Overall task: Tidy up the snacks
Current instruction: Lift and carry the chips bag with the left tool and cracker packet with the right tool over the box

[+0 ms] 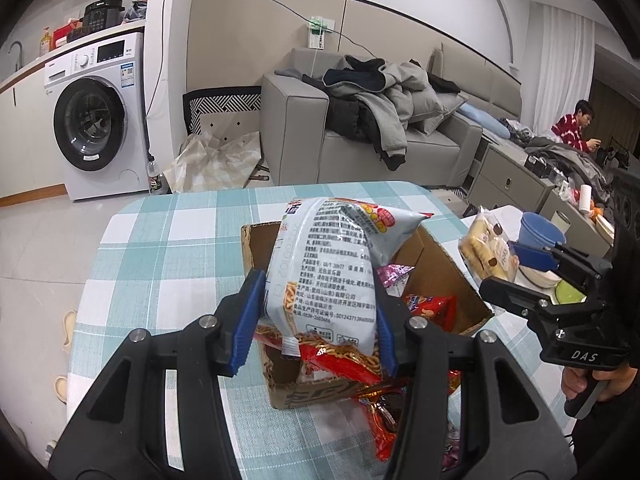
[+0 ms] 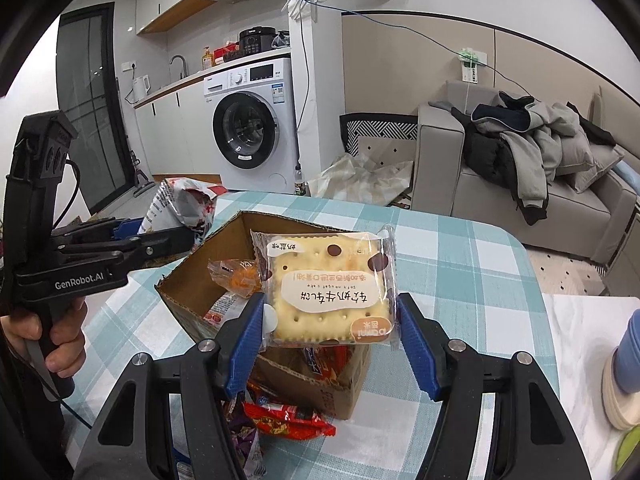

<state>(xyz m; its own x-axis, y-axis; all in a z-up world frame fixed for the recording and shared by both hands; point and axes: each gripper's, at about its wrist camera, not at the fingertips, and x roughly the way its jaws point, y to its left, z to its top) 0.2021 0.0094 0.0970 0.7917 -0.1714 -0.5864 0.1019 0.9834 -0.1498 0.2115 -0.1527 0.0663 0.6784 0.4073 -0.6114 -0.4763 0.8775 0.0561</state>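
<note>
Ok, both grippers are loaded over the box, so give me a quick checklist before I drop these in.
1. Left gripper clamped on the noodle packet: ok, both blue pads press its sides.
2. Right gripper clamped on the cracker pack: ok, held flat between the pads.
3. Cardboard box open at the top: ok, flaps up, snacks already inside.
4. Noodle packet over the box opening: ok in the left wrist view.
5. Cracker pack over the opening: cannot tell, it may sit nearer the front wall.
6. Loose red wrappers outside the box on the checked tablecloth: not ok, still to collect.
</note>
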